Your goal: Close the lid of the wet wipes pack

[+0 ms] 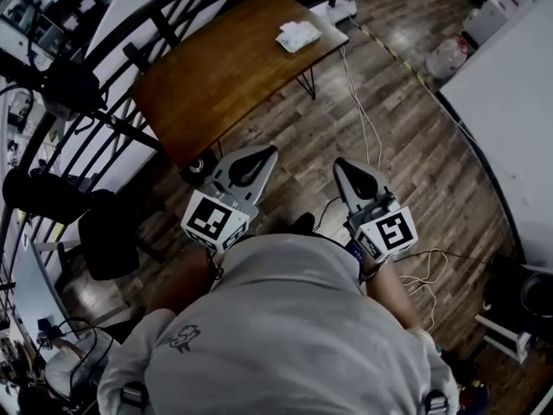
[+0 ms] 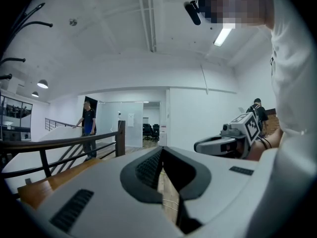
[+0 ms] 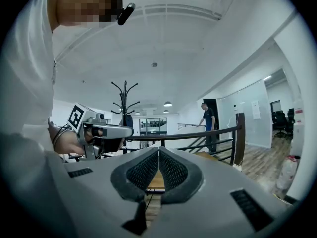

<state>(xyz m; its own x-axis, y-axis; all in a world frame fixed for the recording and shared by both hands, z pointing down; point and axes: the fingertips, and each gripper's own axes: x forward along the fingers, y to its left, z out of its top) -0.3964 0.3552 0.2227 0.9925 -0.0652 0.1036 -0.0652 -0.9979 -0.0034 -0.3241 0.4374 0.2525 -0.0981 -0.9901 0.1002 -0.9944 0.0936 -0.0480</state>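
Wipes pack (image 1: 298, 35) on wooden table (image 1: 225, 67), plank floor (image 1: 415, 145)

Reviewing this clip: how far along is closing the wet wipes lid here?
Done: nothing visible yet. The wet wipes pack lies near the far end of the wooden table, with nothing touching it; its lid is too small to make out. In hand: nothing. The left gripper and right gripper are shut, empty and well short of the table. Left: reach the pack and press the lid closed.
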